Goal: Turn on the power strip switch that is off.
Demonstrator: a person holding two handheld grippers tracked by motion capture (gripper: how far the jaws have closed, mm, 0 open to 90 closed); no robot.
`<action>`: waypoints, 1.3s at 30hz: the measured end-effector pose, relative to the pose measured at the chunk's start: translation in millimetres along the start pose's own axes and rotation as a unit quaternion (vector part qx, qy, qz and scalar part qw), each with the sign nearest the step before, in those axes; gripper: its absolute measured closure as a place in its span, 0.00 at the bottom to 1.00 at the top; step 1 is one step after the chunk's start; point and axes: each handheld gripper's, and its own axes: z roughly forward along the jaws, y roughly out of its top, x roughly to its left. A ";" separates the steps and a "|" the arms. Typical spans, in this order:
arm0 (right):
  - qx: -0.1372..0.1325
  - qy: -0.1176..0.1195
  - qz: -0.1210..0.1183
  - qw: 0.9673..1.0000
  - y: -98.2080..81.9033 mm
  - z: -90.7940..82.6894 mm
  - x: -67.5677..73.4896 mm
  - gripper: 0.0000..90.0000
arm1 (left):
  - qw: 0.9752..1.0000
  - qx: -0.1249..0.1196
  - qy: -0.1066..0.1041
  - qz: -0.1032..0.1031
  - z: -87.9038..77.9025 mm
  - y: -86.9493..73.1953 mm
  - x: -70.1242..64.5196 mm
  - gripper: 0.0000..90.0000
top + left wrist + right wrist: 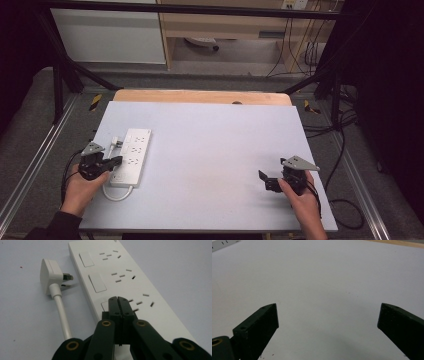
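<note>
Table: a pale grey-blue sheet covers the work surface, with a strip of bare wood showing along the far edge; the sheet is marked only by faint specks in the right gripper view.

Power strip: a long white unit lying flat near the table's left edge, its length running away from the person; in the left gripper view it shows three rows of socket slots, each with a flat rocker switch beside it; its white cord curls out from the near end in the high view.

Plug: white, lying on its side on the sheet just beside the strip's left flank, apart from it; its metal pins point toward the strip; its round white cable runs back toward the camera; in the high view it sits beside the strip's far half.

Left gripper: held in the person's left hand at the strip's near end; in its own view the two black jaws stand pressed together with nothing between them; the tips lie over the nearest switch, whether touching it cannot be told.

Right gripper: held in the right hand at the table's right side, well apart from the strip; in its own view the jaws are spread wide over bare sheet, holding nothing.
</note>
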 end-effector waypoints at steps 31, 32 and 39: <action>0.003 -0.001 -0.004 1.000 -0.4 1.2 0.7 0.04 | 1.000 0.005 0.002 0.006 -0.1 1.0 0.3 1.00; 0.004 0.000 -0.003 1.000 -0.5 1.1 0.8 0.04 | 1.000 0.006 0.001 0.005 -0.3 1.1 0.4 1.00; 0.005 0.000 -0.003 1.000 -0.4 1.5 0.8 0.04 | 1.000 0.014 -0.005 0.003 -1.7 -0.2 1.2 1.00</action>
